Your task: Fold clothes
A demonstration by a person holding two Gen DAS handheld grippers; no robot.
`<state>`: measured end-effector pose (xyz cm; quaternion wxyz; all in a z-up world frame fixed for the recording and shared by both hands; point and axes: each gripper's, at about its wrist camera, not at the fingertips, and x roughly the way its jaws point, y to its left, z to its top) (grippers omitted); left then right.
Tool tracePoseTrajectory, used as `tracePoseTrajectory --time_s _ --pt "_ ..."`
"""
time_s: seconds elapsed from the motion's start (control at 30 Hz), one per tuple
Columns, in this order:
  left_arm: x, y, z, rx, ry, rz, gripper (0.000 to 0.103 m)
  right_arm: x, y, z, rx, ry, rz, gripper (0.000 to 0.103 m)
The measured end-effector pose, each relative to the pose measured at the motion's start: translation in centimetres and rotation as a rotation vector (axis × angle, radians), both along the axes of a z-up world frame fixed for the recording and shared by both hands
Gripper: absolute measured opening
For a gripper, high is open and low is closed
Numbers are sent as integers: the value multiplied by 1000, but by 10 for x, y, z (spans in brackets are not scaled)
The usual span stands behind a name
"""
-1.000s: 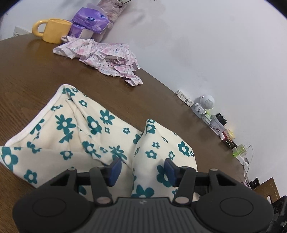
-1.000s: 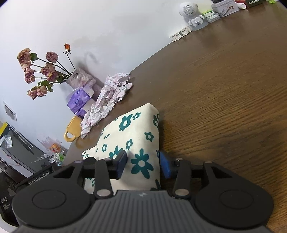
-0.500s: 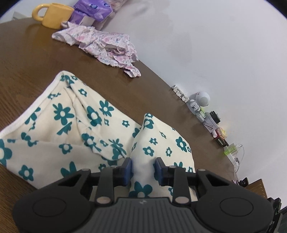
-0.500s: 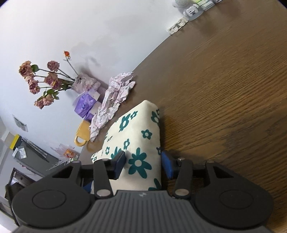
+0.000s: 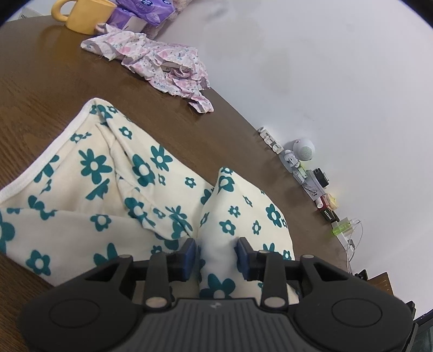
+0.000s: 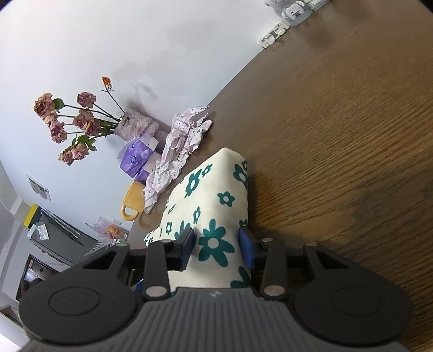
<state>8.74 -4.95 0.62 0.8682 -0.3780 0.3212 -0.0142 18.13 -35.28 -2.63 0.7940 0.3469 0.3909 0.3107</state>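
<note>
Since the earlier frame, both sets of jaws have been drawn in from wide to narrow about raised ridges of cloth. Left gripper (image 5: 215, 254): jaws now easing open slightly, a pinched ridge of the cream garment printed with teal flowers (image 5: 89, 195) held between the blue pads. Right gripper (image 6: 217, 249): jaws closing, a second ridge of the same garment (image 6: 213, 195) caught between them, pads touching the fabric on both sides.

Garment location: spread on the dark brown wooden tabletop (image 5: 40, 89), lifted into two peaks at the near edge, white-bound hem seen at far left.

Progress, as judged: early. The garment is gathered and gripped, but no flat, finished fold is seen; layers lie loose and rumpled. A crumpled pink-and-lilac floral cloth (image 5: 159, 65) lies untouched near the wall, apparently left to fold.

Also present: yellow ceramic mug (image 5: 86, 13), purple tissue packet (image 6: 136, 159), dried roses (image 6: 67, 127).
</note>
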Motion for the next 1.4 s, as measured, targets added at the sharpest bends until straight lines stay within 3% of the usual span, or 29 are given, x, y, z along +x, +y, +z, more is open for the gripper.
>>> tracePoseTrajectory --time_s 0.2,0.37,0.57,0.63,0.73,1.0,1.4 --pt "0 2 2 13 -6 -16 33 -3 1 7 -15 -20 -2 29" --pt "0 4 7 40 -5 -44 41 -7 3 18 -40 -43 -1 24" --pt "-6 12 23 154 -51 -111 40 -15 15 38 -117 -86 -2 24" --pt "-6 12 29 215 -68 -158 24 -17 21 45 -150 -94 -8 24" --pt "1 11 30 262 -66 -262 10 -22 31 55 -200 -106 -17 24" --pt "18 36 15 211 -64 -418 11 -37 68 86 -357 -163 -45 24" --pt "12 88 0 146 -68 -456 16 -66 158 130 -622 -289 -20 23"
